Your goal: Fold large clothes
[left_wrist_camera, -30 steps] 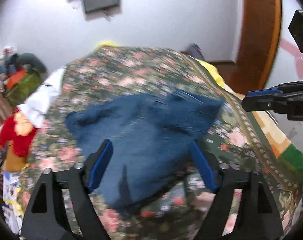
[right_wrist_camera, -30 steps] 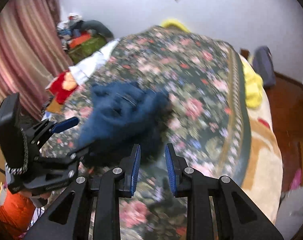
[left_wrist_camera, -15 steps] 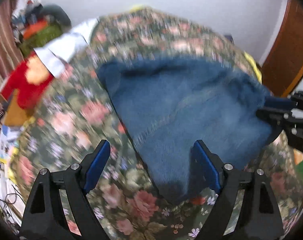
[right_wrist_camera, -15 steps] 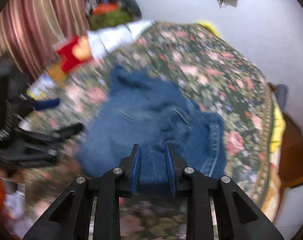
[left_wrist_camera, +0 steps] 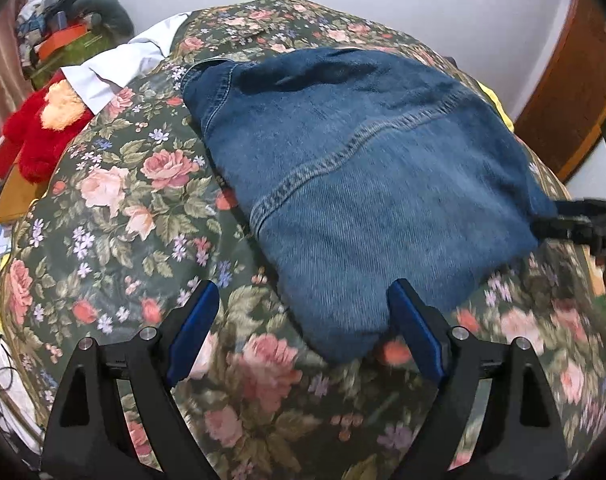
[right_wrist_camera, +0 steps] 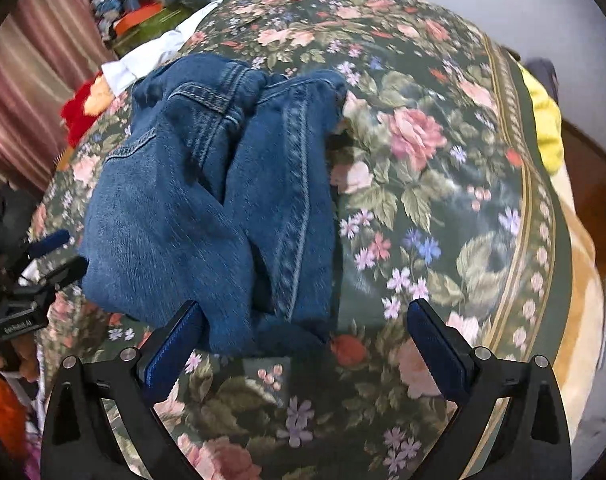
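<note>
Thick blue denim jeans (left_wrist_camera: 367,184) lie folded in a rumpled bundle on the flowered bedspread (left_wrist_camera: 115,216). The left gripper (left_wrist_camera: 303,328) and the right gripper (right_wrist_camera: 303,336) both gape wide, empty.

Floral bedspread (left_wrist_camera: 115,216), red plush toy (left_wrist_camera: 43,132)

Coarse matt blue denim jeans (left_wrist_camera: 367,184) on smooth, faintly sheeny floral cloth bedspread (left_wrist_camera: 115,216).
</note>
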`<state>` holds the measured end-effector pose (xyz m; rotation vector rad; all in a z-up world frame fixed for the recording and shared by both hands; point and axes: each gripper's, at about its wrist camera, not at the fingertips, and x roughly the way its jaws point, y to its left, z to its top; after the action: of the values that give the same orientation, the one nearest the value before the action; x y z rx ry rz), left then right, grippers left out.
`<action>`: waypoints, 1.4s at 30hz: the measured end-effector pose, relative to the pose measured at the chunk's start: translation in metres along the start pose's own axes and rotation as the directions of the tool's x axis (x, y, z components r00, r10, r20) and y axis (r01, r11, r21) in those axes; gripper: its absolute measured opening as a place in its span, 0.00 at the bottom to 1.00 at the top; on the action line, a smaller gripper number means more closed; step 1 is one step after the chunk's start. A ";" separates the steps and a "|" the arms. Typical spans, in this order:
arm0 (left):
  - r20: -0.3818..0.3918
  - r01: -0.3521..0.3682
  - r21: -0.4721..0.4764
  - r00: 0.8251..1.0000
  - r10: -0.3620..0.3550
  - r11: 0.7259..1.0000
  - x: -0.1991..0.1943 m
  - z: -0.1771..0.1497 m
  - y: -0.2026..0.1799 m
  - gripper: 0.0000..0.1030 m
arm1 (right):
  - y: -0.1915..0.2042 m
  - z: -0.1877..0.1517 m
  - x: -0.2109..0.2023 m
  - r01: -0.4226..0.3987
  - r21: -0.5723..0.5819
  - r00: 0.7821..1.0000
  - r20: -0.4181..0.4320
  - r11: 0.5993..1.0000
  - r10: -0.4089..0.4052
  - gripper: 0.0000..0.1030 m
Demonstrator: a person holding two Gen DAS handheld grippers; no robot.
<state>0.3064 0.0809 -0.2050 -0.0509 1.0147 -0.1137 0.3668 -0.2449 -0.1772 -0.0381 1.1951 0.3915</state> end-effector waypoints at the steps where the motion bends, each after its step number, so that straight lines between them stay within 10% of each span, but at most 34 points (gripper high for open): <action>1: -0.006 -0.008 0.010 1.000 0.008 1.000 -0.004 -0.002 0.002 0.85 | -0.001 -0.002 -0.002 -0.008 0.009 1.000 0.000 1.000 0.008 0.97; 13: 0.027 -0.114 -0.170 0.992 0.121 0.979 -0.024 0.016 0.067 0.84 | 0.038 0.073 -0.049 -0.108 -0.012 0.987 0.120 0.994 0.109 0.97; 20: 0.016 -0.120 -0.163 0.992 0.124 0.979 -0.009 0.019 0.066 0.84 | 0.042 0.114 0.021 0.003 -0.037 1.000 -0.031 0.999 -0.005 0.98; 24: -0.001 -0.151 -0.134 0.988 0.152 0.979 -0.003 0.014 0.068 0.84 | 0.003 0.103 0.033 -0.161 0.071 0.983 -0.074 0.984 0.166 0.98; 27: 0.001 -0.150 -0.126 0.988 0.152 0.981 -0.004 0.015 0.071 0.84 | -0.009 0.094 0.024 -0.142 0.081 0.987 -0.065 0.987 0.147 0.98; 34: 0.019 0.037 -0.218 0.999 -0.034 0.975 0.000 0.034 0.078 0.84 | -0.009 0.088 -0.007 -0.173 0.061 0.984 -0.038 0.983 0.175 0.99; 38: 0.001 0.204 -0.284 0.977 -0.213 0.937 0.021 0.048 0.080 0.84 | -0.005 0.091 0.002 -0.319 0.125 0.940 -0.087 0.940 0.330 0.99; 42: -0.052 0.223 -0.300 0.967 -0.249 0.928 0.053 0.056 0.075 0.84 | 0.000 0.099 0.032 -0.303 0.119 0.935 -0.157 0.946 0.319 0.99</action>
<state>0.3875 0.1489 -0.2276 -0.4432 1.1059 -0.1865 0.4658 -0.2129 -0.1687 0.2050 1.3961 0.6202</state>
